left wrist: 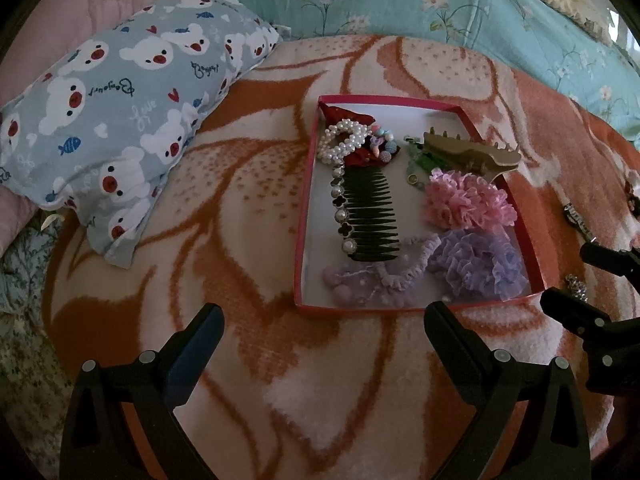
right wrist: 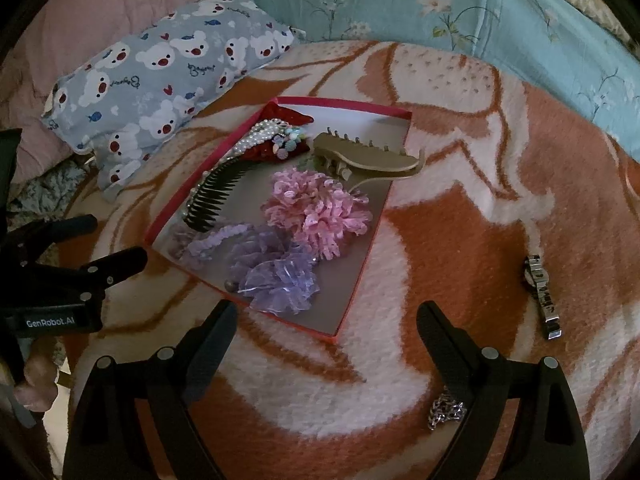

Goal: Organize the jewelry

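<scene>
Shallow red cardboard tray (left wrist: 308, 216) of hair ornaments on a fuzzy orange-and-white blanket (left wrist: 240, 184).
Black toothed comb (left wrist: 370, 216), frilly pink scrunchie (right wrist: 316, 212) inside; metal-link watch (right wrist: 542, 296) lies well apart; left gripper (left wrist: 324, 320) and right gripper (right wrist: 326, 320) both spread, empty.

Dim room, it's all bed: fuzzy orange-and-white patterned blanket (left wrist: 248, 200), a grey-blue pillow with white bear print (left wrist: 120, 108), teal floral duvet (right wrist: 460, 12), pink quilt (right wrist: 100, 4) behind

One red tray (left wrist: 308, 216) holds one black comb (left wrist: 370, 216), one tan claw clip (left wrist: 472, 152), one pink scrunchie (left wrist: 468, 200) and one purple scrunchie (left wrist: 480, 264); on the blanket (right wrist: 460, 220), one watch (right wrist: 542, 296), one silver chain (right wrist: 444, 412).
</scene>
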The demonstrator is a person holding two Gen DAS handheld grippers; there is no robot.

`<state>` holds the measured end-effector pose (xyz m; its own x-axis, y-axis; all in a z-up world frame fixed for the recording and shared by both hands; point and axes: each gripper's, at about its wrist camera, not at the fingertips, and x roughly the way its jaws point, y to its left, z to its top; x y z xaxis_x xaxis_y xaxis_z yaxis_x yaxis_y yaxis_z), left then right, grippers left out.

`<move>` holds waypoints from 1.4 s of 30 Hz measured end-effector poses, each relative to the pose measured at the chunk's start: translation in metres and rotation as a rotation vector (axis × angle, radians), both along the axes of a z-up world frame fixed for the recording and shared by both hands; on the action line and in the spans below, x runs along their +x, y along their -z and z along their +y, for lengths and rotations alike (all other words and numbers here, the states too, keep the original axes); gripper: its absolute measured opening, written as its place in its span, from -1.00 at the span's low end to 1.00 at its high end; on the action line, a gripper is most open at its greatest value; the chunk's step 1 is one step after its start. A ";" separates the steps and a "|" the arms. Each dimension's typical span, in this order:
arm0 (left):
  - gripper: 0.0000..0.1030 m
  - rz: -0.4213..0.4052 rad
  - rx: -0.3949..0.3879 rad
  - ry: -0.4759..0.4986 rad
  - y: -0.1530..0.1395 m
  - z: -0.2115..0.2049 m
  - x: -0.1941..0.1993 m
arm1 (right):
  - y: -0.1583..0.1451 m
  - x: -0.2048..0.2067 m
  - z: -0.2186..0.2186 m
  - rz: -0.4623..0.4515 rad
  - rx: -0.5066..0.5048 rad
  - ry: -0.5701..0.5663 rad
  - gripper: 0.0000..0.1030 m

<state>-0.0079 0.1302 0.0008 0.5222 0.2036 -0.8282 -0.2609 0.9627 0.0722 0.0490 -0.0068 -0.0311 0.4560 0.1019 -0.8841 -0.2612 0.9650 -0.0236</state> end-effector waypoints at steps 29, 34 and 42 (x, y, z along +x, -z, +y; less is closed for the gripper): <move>0.97 -0.025 -0.005 -0.004 -0.015 -0.003 -0.008 | -0.011 -0.001 0.003 -0.017 0.029 -0.007 0.79; 0.97 -0.026 -0.004 -0.004 -0.016 -0.004 -0.008 | -0.013 -0.001 0.003 -0.020 0.032 -0.006 0.79; 0.97 -0.032 -0.001 -0.005 -0.019 -0.004 -0.010 | -0.015 -0.003 0.003 -0.028 0.038 -0.005 0.79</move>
